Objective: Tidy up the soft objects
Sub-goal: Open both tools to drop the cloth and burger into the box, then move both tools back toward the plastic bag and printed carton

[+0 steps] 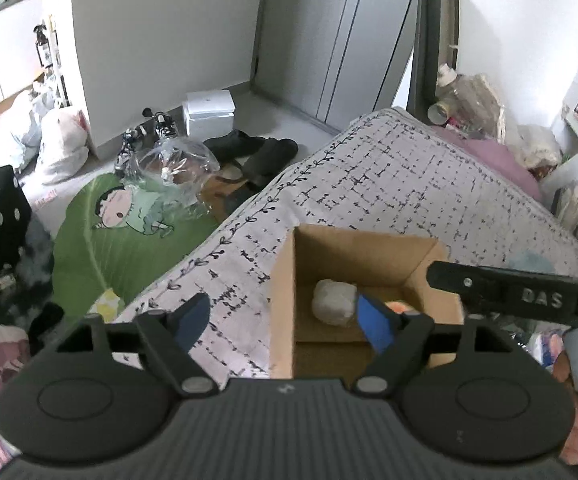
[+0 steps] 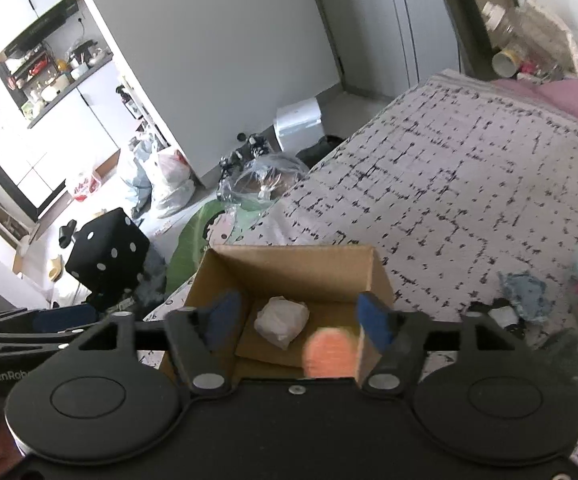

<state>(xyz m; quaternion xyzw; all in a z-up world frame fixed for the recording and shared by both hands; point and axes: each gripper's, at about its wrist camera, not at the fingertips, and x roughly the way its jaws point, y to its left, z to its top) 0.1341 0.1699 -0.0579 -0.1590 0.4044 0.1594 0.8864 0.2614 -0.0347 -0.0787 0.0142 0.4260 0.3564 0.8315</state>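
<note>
The left gripper (image 1: 285, 322) has its jaws wide and holds nothing; it hangs over the near left side of the box (image 1: 285, 280), which sits on the bed (image 1: 409, 184). In the box lie a white soft lump (image 2: 281, 320) and, to its right, a blurry orange ball (image 2: 331, 354). The right gripper (image 2: 301, 316) is above the box with jaws wide, also empty. More soft things, like the blue cloth (image 2: 523, 286), wait on the bed at the right. It is best to reach there slowly and not bump the box.

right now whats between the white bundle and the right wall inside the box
An orange soft object, blurred, lies between the white bundle and the cardboard box's right wall, in the right wrist view.
</note>
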